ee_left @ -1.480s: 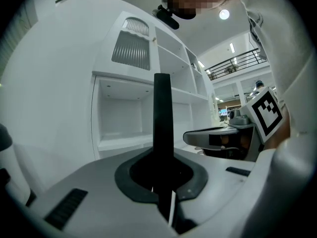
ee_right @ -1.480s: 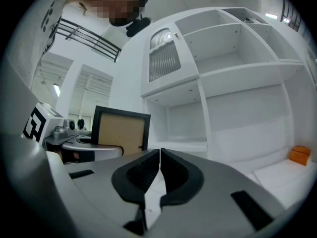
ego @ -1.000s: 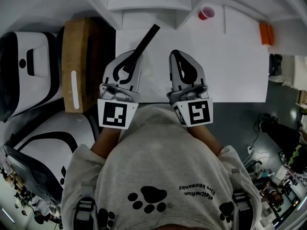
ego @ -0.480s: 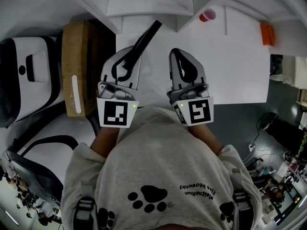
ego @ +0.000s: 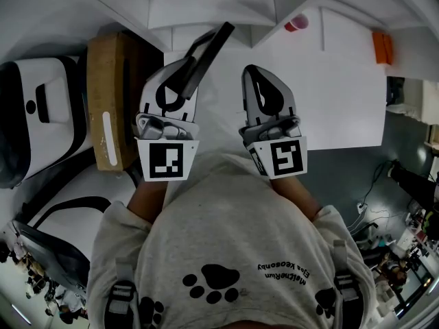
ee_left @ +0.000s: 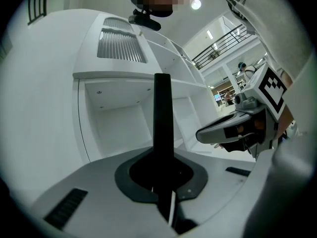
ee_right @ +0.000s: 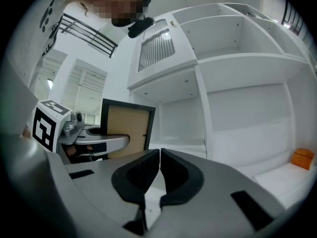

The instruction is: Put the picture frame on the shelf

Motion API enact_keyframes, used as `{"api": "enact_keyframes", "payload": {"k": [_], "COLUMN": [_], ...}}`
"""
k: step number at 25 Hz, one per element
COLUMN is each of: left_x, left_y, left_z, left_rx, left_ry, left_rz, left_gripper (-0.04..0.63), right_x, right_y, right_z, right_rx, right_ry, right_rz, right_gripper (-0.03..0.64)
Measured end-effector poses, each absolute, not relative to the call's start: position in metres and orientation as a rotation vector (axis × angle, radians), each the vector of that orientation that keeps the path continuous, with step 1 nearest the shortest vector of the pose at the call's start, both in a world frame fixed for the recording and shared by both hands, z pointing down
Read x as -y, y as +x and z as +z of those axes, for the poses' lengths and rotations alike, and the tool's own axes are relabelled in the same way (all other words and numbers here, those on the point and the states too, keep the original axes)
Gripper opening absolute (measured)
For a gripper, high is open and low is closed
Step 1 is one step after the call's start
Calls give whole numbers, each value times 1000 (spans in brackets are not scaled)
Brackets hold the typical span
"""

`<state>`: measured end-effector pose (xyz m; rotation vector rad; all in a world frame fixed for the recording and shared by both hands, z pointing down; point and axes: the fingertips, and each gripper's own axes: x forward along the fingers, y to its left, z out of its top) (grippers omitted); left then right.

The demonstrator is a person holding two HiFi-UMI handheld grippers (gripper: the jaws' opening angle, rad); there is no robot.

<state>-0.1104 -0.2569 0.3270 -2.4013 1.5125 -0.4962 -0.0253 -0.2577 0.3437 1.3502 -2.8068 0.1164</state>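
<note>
The picture frame (ego: 211,49) is thin and black-edged with a brown panel (ee_right: 128,125). It is clamped edge-on in my left gripper (ego: 182,66), which is shut on it. In the left gripper view the picture frame (ee_left: 162,113) rises as a black bar from between the jaws of that gripper (ee_left: 162,185). Its far end points at the white shelf unit (ee_left: 124,73), close to the shelf's front edge (ego: 206,9). My right gripper (ego: 255,81) is beside it on the right, level, its pads pressed together (ee_right: 159,166) with nothing between them.
A cardboard box (ego: 110,94) stands left of the left gripper, with white-and-black machines (ego: 34,115) beyond it. On the white surface (ego: 336,94) to the right are a red cup (ego: 296,22) and an orange object (ego: 381,46). The shelf compartments (ee_right: 237,58) are open.
The left gripper has carried the frame forward toward the shelf and rolled it a little. The right gripper has edged forward beside it.
</note>
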Motion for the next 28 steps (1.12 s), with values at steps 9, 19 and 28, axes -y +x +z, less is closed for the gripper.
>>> {"api": "enact_keyframes", "payload": {"k": [9,19,28], "left_x": [267,277,293], "left_y": [-110,-106,-114], "left_z": [314,293,289], "left_rx": [-1482,-1441,-1454], "left_ry": [-2327,-2215,-2098], "left_rz": [-500,-502,-559], "left_gripper": [26,26,26], "right_x": [264,269,268], "right_y": [-24,-21,-21], "right_z": [343,343,343], "right_rx": [2806,2801,2799], "right_ry": [1360,1369,1375], "right_rz": [118,119,120], "right_gripper": [37,37,37]}}
